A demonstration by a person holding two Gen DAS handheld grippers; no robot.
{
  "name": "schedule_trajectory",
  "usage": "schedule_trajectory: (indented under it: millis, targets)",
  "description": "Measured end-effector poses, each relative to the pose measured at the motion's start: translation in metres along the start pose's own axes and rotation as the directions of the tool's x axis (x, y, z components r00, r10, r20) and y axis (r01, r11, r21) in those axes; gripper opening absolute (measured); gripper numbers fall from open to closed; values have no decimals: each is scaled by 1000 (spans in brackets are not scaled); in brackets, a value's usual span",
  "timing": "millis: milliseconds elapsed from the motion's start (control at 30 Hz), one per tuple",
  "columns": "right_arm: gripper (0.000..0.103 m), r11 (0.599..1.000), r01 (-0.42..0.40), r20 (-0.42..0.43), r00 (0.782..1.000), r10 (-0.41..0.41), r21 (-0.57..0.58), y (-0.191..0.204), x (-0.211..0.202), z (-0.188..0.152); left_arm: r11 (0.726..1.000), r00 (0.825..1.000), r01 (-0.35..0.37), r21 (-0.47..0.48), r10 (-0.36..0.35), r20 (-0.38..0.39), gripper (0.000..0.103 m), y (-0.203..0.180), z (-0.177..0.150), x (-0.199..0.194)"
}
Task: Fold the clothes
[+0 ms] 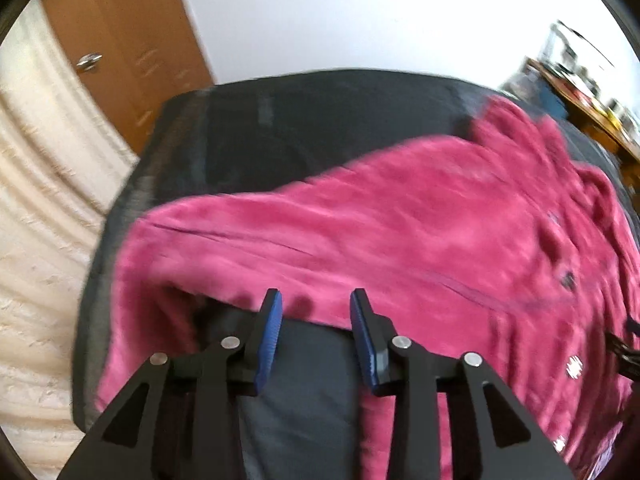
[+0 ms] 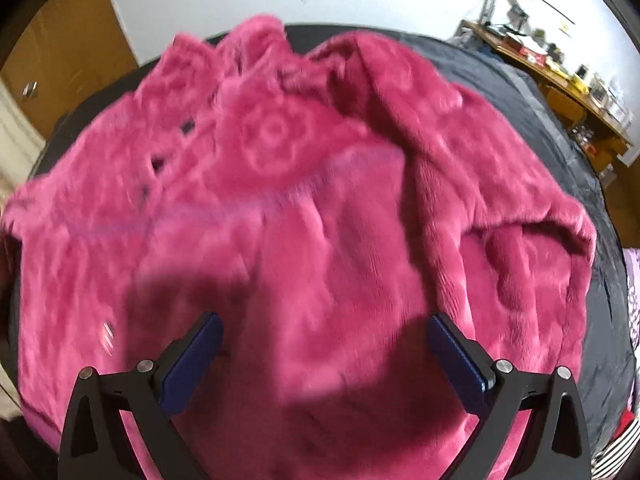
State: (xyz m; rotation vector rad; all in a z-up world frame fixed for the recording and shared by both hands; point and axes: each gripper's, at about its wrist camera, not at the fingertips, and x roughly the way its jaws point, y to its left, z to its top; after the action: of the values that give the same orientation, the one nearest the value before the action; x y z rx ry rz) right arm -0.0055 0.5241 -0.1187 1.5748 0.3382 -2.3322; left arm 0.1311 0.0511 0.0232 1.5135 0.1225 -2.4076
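A fluffy pink garment [image 1: 400, 220] lies spread over a dark grey bed cover [image 1: 280, 128]. My left gripper [image 1: 316, 304] hovers at the garment's near edge with its blue pads apart and nothing between them; dark cover shows below the gap. In the right wrist view the same pink garment [image 2: 300, 200] fills most of the picture, with a round embossed pattern and dark buttonholes near its far part. My right gripper [image 2: 324, 328] stands wide open above the fabric, holding nothing. Both views are blurred by motion.
A wooden door [image 1: 120, 40] and cream bedding or carpet [image 1: 36, 200] lie left of the bed. A cluttered wooden desk [image 2: 560, 76] stands at the far right. Striped and patterned cloth [image 2: 632, 292] shows at the right edge.
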Motion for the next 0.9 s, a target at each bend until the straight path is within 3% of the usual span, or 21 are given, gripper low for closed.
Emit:
schedule_trajectory:
  millis: [67,233,433,633,800,900]
  targets:
    - [103,995,45,6,999,-45,-86,3,8,-6,999,1000,25,43,-24,-16,43,-31,-13,5]
    - [103,993,16,20,1000,-14,-119,-6,10,-4,994,998,33,103,-27,-64,43,-81,-35,26]
    - [103,990,-6,-8,1000,5,-139,-8,7,3,995,990,-8,102,22,-139,43,-82,-42,51]
    - [103,996,-71,30,997,73,-62,-21,-9,25,994,991,46,97,-33,-130,43,-84,-27,44]
    - [103,1000,-18,49,999,19,-12,-36,-9,50,982,989,121,145,-106,-107,44,-109,-2,46]
    - [103,997,31,60,998,-36,76,-60,-10,52,975,984,159,157,-143,-108,48,-120,8,52]
